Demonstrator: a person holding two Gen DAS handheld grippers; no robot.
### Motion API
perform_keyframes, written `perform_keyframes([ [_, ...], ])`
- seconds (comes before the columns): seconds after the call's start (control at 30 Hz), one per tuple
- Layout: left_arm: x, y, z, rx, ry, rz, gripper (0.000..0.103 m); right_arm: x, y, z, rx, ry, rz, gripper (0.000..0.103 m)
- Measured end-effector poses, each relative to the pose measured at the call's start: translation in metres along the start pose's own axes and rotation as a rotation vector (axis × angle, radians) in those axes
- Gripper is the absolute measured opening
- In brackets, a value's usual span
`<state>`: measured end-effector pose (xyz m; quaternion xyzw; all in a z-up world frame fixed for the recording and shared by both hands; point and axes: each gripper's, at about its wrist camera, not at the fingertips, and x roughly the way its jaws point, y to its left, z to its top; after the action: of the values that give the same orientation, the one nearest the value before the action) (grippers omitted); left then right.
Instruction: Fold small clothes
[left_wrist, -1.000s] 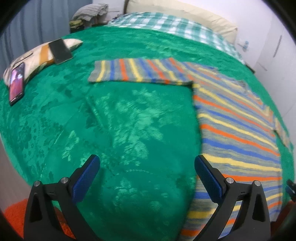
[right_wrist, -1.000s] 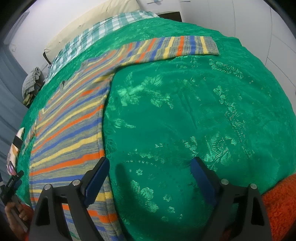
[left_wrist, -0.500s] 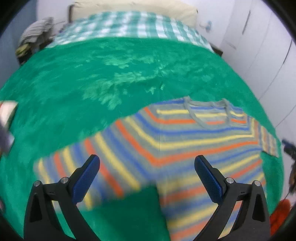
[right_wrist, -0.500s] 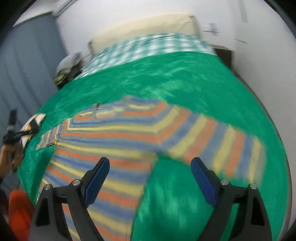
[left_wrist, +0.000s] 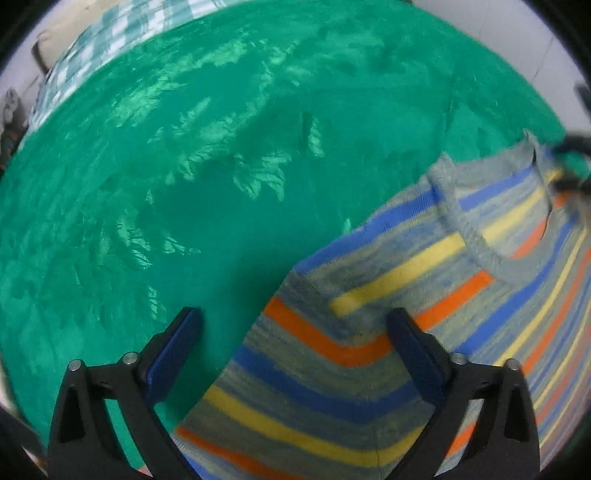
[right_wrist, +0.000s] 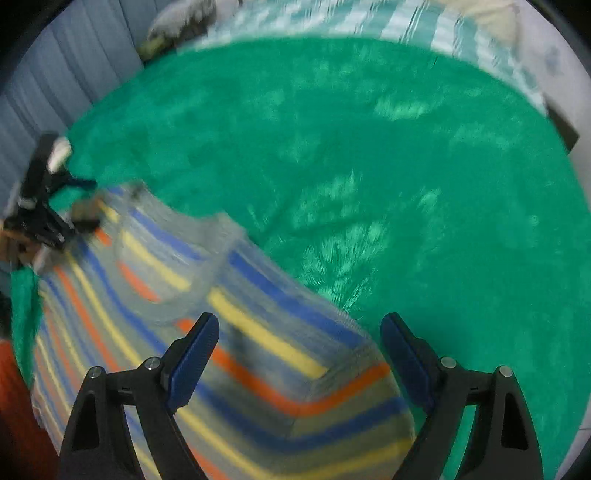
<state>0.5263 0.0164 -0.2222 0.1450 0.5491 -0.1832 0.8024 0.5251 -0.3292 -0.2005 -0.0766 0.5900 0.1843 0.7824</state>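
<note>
A striped knitted top (left_wrist: 424, 332) in blue, yellow, orange and grey lies flat on a green patterned bedspread (left_wrist: 184, 184), neckline (left_wrist: 469, 229) toward the far side. A second ago each gripper looked at a sleeve stretched out over bare green cloth; now both have swung inward to the shoulders, one on each side of the collar. The left gripper (left_wrist: 293, 350) points steeply down over the top's left shoulder edge, its blue pads spread wide with the striped cloth between them but not pinched. The right gripper (right_wrist: 299, 354) stands the same way over the other shoulder, pads apart, nothing gripped. Both pairs of jaws have just been closing a little from their widest. In the right view the other gripper shows small and blurred at the far left edge. This reads as lining up to take both shoulders for a fold; the fold itself is not yet begun
</note>
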Motion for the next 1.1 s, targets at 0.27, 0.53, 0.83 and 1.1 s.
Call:
perform_keyframes([
  [0.27,-0.021,-0.034,-0.001,0.077,-0.186,0.217,0.003,-0.037,0.028,-0.003,-0.098,-0.134,-0.249,0.007],
  [0.53,-0.005,-0.028,-0.003,-0.019,-0.166,0.278,0.041,-0.003,0.022,0.000,-0.033,-0.122,-0.344,0.014],
  [0.83,-0.162,-0.041,-0.090,-0.073,-0.335,0.150,0.090,-0.117,0.052,-0.073,-0.075,-0.225,-0.328,0.074],
  [1.1,-0.189,-0.158,-0.217,-0.021,-0.304,-0.067,0.093,-0.149,0.174,-0.231,-0.136,-0.168,-0.018,0.074],
])
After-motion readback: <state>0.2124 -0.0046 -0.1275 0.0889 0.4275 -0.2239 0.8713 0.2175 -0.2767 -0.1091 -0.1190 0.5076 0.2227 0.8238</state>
